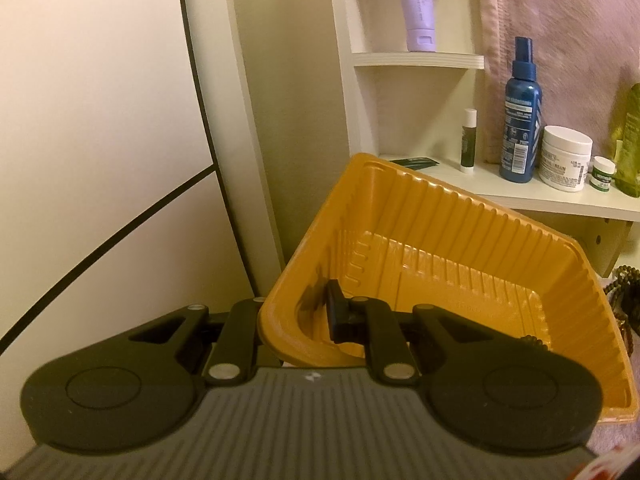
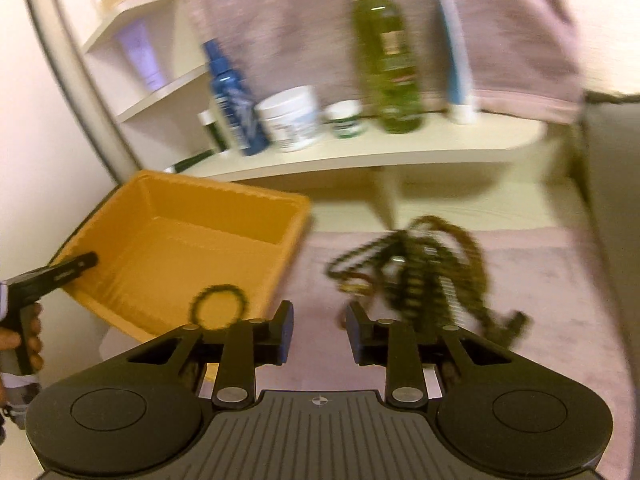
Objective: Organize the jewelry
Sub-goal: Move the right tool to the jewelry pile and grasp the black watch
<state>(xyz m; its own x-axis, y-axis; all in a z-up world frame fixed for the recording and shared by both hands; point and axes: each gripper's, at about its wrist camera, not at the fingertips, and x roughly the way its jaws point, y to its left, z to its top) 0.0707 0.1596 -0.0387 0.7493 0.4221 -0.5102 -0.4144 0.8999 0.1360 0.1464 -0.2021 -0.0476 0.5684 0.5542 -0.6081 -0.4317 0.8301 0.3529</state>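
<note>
Left hand-held gripper (image 1: 296, 318) clamps one tray (image 1: 460, 264) by its rim, one bracelet (image 2: 219, 306) inside; right hand-held gripper (image 2: 319, 334) open narrow, empty, near one chain pile (image 2: 416, 272).

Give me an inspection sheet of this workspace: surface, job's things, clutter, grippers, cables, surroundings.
Surface: pink cloth over the top, mostly bare.
Job's things: orange tray tilted, one corner lifted off the cloth; a dark bead ring lies inside it; a tangled pile of chains lies on the cloth right of the tray, blurred.
Clutter: nothing seen on the cloth.
Grippers: left gripper clamps the tray's rim; right gripper is open, empty, between tray and chains.
Cables: nothing seen.
Surroundings: shelf with blue spray bottle, white jar, green bottle; purple tube on a higher shelf.
</note>
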